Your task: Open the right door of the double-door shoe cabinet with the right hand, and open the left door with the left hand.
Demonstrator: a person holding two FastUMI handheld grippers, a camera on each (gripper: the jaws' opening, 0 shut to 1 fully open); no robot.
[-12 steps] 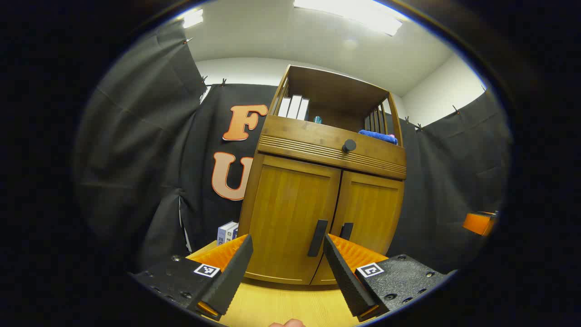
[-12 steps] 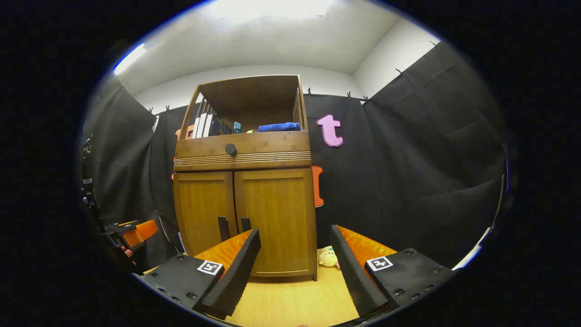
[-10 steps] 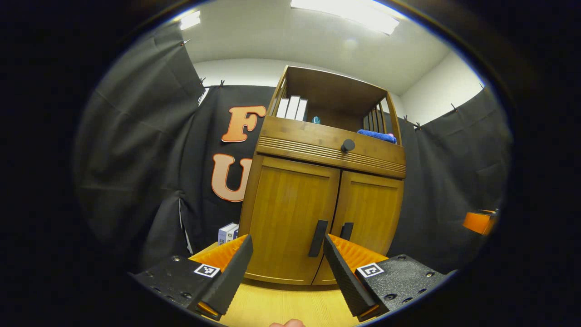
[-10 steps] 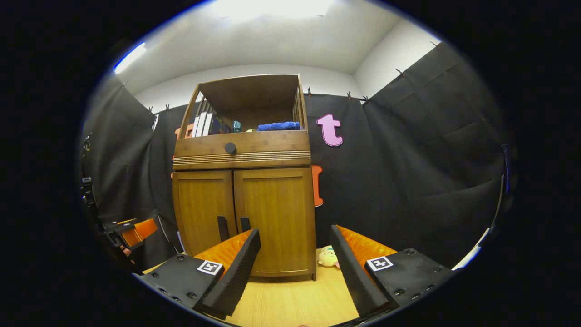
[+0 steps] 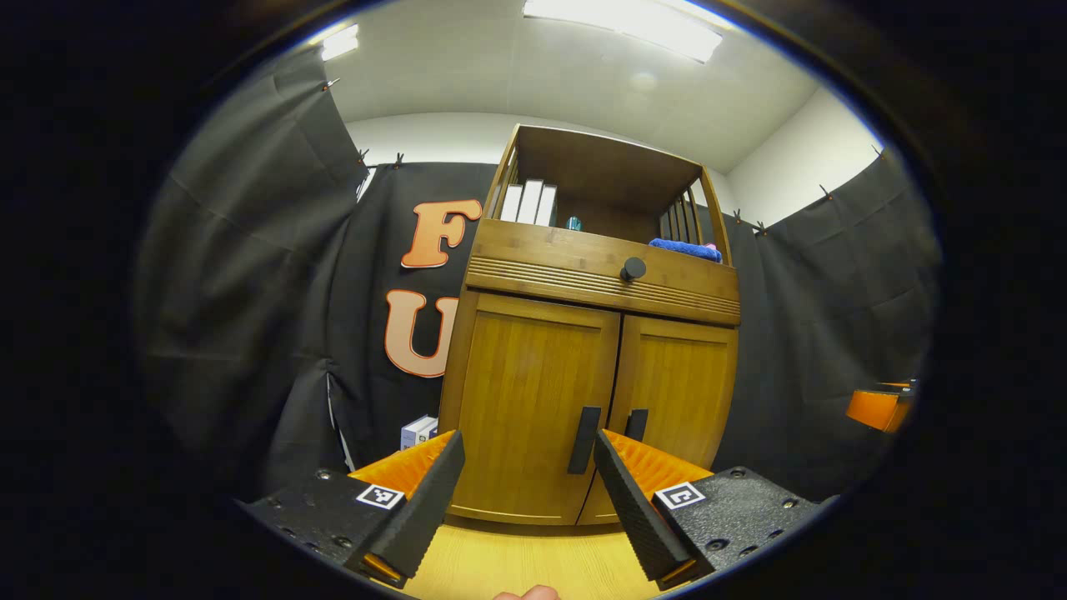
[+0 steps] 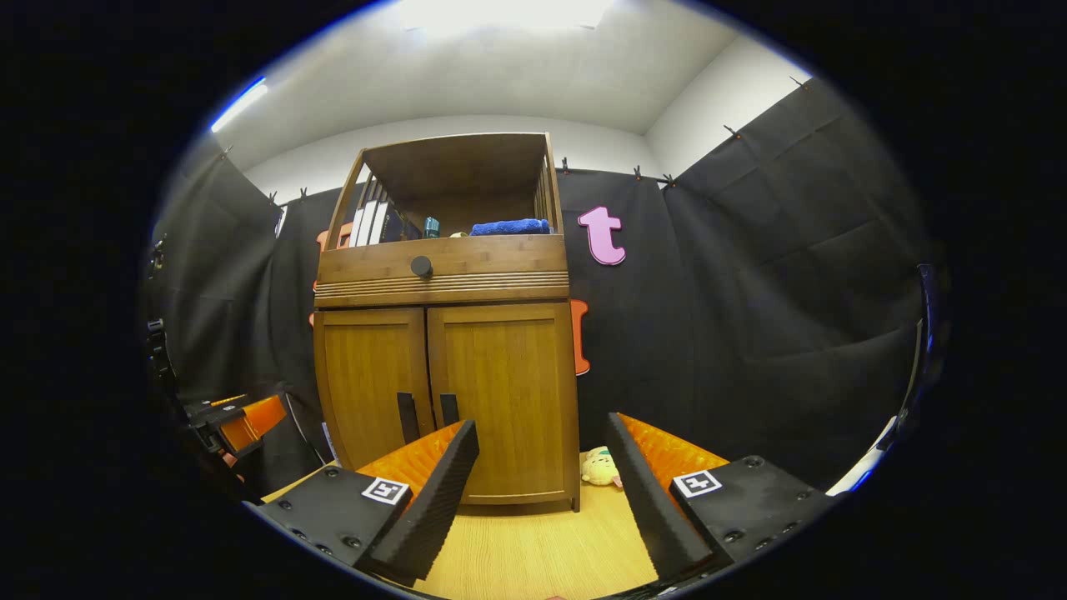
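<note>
1. A booth hung with black cloth under a white ceiling encloses a pale wooden tabletop [image 6: 533, 550], on which the shoe cabinet [image 5: 600, 275] stands toward the far side.
2. The left gripper [image 5: 529, 508] is spread open and grips nothing; it sits near the cabinet front, well apart from the doors, aimed roughly at the left door [image 5: 533, 400].
3. The right gripper [image 6: 542, 492] is likewise spread open and empty, pointing past the right door [image 6: 504, 392] toward the cabinet's right edge.
4. Progress: both doors appear fully closed, so neither opening has begun. By this judgement the whole task remains: the right handle [image 6: 449, 408] must be taken and pulled, then the left handle [image 5: 583, 439].
5. Count: one cabinet, two doors, two dark vertical handles side by side at the centre seam, and one round drawer knob [image 5: 633, 268].
6. On the open shelf: three white books [image 5: 528, 202], one teal bottle [image 6: 431, 227], one folded blue towel [image 6: 508, 227].
7. One plush toy [image 6: 598, 468] lies at the cabinet's right foot; a small box [image 5: 417, 431] stands at its left.
</note>
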